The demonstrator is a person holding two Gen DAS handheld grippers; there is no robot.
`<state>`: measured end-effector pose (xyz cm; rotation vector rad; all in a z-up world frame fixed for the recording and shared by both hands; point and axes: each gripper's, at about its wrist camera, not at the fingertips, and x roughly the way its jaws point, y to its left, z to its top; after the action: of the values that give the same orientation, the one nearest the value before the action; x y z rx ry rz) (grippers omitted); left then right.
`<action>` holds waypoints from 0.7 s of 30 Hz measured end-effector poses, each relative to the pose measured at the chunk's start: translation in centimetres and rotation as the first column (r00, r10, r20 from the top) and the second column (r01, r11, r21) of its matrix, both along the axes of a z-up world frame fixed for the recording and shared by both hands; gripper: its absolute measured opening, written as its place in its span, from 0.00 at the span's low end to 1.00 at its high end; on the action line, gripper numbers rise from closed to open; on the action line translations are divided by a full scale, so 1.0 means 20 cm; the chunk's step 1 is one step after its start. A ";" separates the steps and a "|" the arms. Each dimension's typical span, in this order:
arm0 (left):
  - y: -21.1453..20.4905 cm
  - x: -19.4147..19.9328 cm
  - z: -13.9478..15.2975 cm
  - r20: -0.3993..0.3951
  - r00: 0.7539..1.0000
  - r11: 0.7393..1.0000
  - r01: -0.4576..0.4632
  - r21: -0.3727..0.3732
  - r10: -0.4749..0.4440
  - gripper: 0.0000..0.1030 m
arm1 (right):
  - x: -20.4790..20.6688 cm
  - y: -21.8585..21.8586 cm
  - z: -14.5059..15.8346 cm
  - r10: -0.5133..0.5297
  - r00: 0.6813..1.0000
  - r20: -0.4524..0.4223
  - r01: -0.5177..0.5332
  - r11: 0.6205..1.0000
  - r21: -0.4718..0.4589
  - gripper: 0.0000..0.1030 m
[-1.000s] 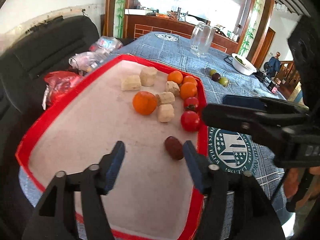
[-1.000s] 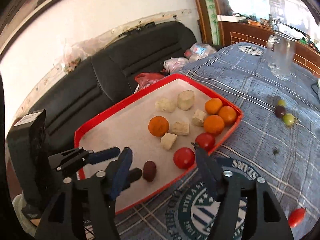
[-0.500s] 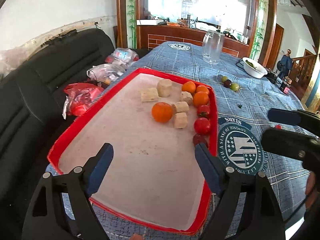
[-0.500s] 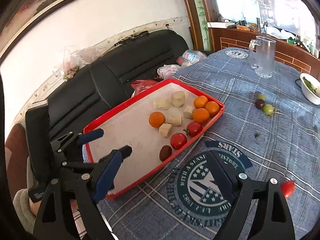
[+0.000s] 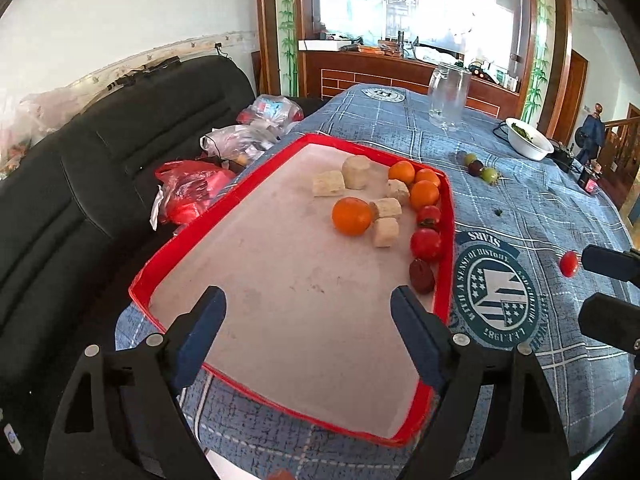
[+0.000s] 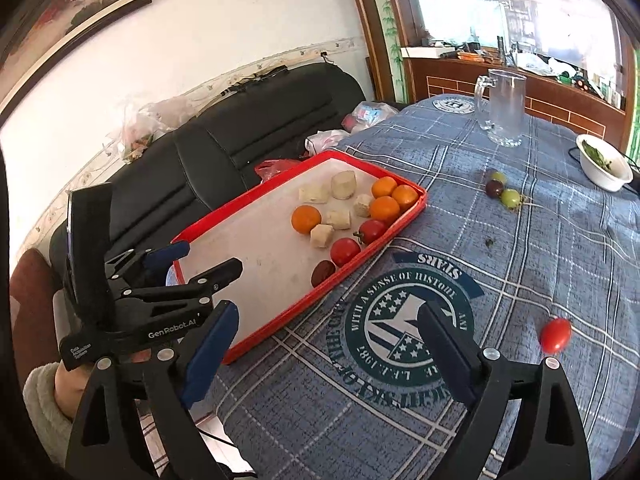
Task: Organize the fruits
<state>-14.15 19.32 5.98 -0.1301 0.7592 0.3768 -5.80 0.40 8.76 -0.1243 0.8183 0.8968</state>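
Observation:
A red tray [image 5: 446,216] [image 6: 408,208] on the blue tablecloth holds several oranges, pale food chunks, two red tomatoes [image 5: 426,243] and a dark plum [image 5: 421,276] [image 6: 323,273] by its right rim. A loose red tomato [image 6: 555,335] [image 5: 569,264] lies on the cloth to the right. Three grapes [image 6: 502,192] lie farther back. My left gripper [image 5: 310,320] is open and empty above the tray's near end. My right gripper [image 6: 326,340] is open and empty over the round cloth emblem.
A glass jug [image 6: 502,108] and a white bowl [image 6: 604,162] stand at the table's far side. A black sofa [image 5: 80,184] with plastic bags [image 5: 192,192] runs along the left of the table. The table edge is close below both grippers.
Both grippers have pulled back and up from the tray and opened wider. The dark plum now rests against the tray's right rim, clear of the left fingers.

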 end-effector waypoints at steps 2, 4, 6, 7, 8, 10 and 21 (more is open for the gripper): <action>-0.02 -0.01 0.00 -0.003 1.000 1.000 0.003 0.006 -0.003 0.83 | -0.01 -0.01 0.00 0.001 1.000 -0.001 -0.001 1.000 0.005 0.89; -0.03 -0.01 0.01 -0.005 1.000 1.000 0.001 0.015 -0.001 0.83 | -0.02 0.00 0.01 0.005 1.000 0.007 -0.005 1.000 -0.001 0.89; -0.03 -0.02 0.02 -0.002 1.000 1.000 -0.002 0.020 0.002 0.83 | -0.03 0.00 0.02 0.009 1.000 0.014 -0.009 1.000 -0.003 0.89; -0.03 -0.02 0.02 -0.001 1.000 1.000 -0.001 0.019 0.001 0.83 | -0.04 0.01 0.02 0.011 1.000 0.017 -0.011 1.000 -0.003 0.89; -0.03 -0.03 0.03 0.001 1.000 1.000 -0.004 0.019 0.004 0.83 | -0.05 0.01 0.03 0.013 1.000 0.020 -0.013 1.000 -0.001 0.89; -0.02 -0.04 0.03 0.003 1.000 1.000 -0.007 0.018 0.007 0.83 | -0.06 0.01 0.04 0.018 1.000 0.026 -0.018 1.000 0.002 0.89; 0.00 -0.09 0.06 0.030 0.998 0.999 -0.049 0.017 0.048 1.00 | -0.08 0.01 0.04 0.014 0.999 0.036 -0.014 1.000 -0.012 0.89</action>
<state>-15.90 19.42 7.13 -0.1369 0.7237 0.4267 -7.40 0.59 9.64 -0.1562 0.7899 0.9005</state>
